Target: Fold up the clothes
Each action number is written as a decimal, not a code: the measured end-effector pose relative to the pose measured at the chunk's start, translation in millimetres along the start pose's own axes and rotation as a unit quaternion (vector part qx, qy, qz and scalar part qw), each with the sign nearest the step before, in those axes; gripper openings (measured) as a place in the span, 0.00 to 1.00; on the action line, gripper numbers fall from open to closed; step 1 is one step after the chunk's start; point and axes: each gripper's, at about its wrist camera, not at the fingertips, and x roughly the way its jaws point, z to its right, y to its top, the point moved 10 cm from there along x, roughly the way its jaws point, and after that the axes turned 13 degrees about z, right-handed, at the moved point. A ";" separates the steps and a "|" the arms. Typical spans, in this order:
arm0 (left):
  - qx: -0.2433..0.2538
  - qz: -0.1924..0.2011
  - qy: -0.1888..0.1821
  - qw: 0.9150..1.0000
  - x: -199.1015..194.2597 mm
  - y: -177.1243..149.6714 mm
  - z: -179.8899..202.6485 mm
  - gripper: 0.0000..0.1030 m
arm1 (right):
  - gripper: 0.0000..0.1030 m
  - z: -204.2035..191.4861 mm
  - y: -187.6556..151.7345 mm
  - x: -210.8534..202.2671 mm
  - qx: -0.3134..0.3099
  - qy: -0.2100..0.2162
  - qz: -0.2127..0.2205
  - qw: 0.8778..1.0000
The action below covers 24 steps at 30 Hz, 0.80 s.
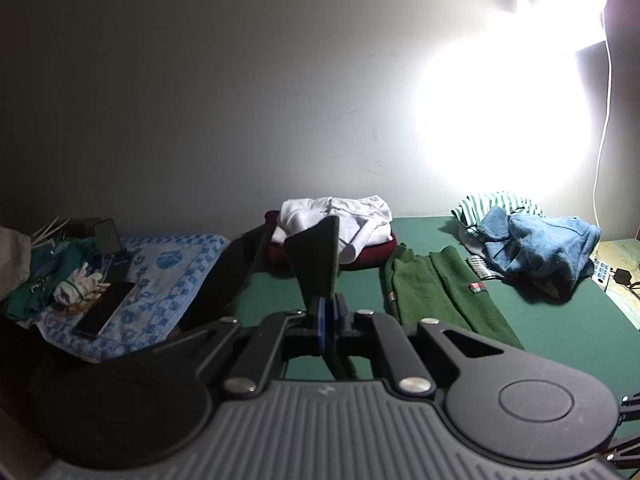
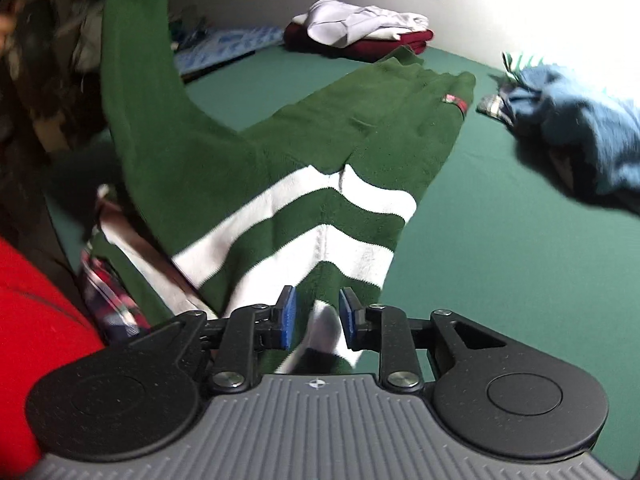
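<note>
Green bed sheet (image 1: 540,312), pale wall (image 1: 200,100), glaring lamp (image 1: 504,120)

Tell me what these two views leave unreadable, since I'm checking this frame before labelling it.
- Wall and window area, left wrist view: washed out by lamp glare.
- Blue garment, right wrist view: motion-blurred and cut by the right edge.
- Green sweater, right wrist view: its lower hem is hidden behind the right tool.
- Small items beside the patterned towel, left wrist view: too dark and small to identify.

Glare (image 1: 500,120) whites out the wall; the blue garment (image 2: 580,128) is motion-blurred.
</note>
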 end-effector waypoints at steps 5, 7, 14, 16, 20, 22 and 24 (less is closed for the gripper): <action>-0.003 0.006 -0.023 1.000 0.9 2.3 12.9 0.05 | 0.23 -6.8 -18.8 -3.0 -0.044 -0.010 -0.022 0.999; -0.007 -0.001 -0.046 0.999 5.2 -4.9 28.4 0.05 | 0.25 -0.9 -3.5 -7.2 -0.023 -0.026 0.012 0.999; -0.026 -0.044 -0.137 0.989 26.0 -42.4 96.4 0.05 | 0.31 -32.4 67.0 -1.7 -0.032 0.011 0.134 0.990; -0.031 -0.059 -0.160 0.985 32.9 -54.2 116.2 0.05 | 0.33 -44.3 71.7 5.3 -0.041 0.025 0.144 0.988; -0.030 -0.075 -0.187 0.979 47.9 -64.3 146.7 0.05 | 0.39 -59.3 67.9 24.9 -0.015 0.048 0.140 0.989; -0.033 -0.081 -0.200 0.976 54.1 -65.3 158.1 0.05 | 0.40 -63.2 69.2 31.4 0.016 0.062 0.144 0.988; -0.036 -0.087 -0.212 0.973 58.7 -62.7 166.1 0.05 | 0.44 -65.6 76.0 32.1 0.038 0.070 0.158 0.984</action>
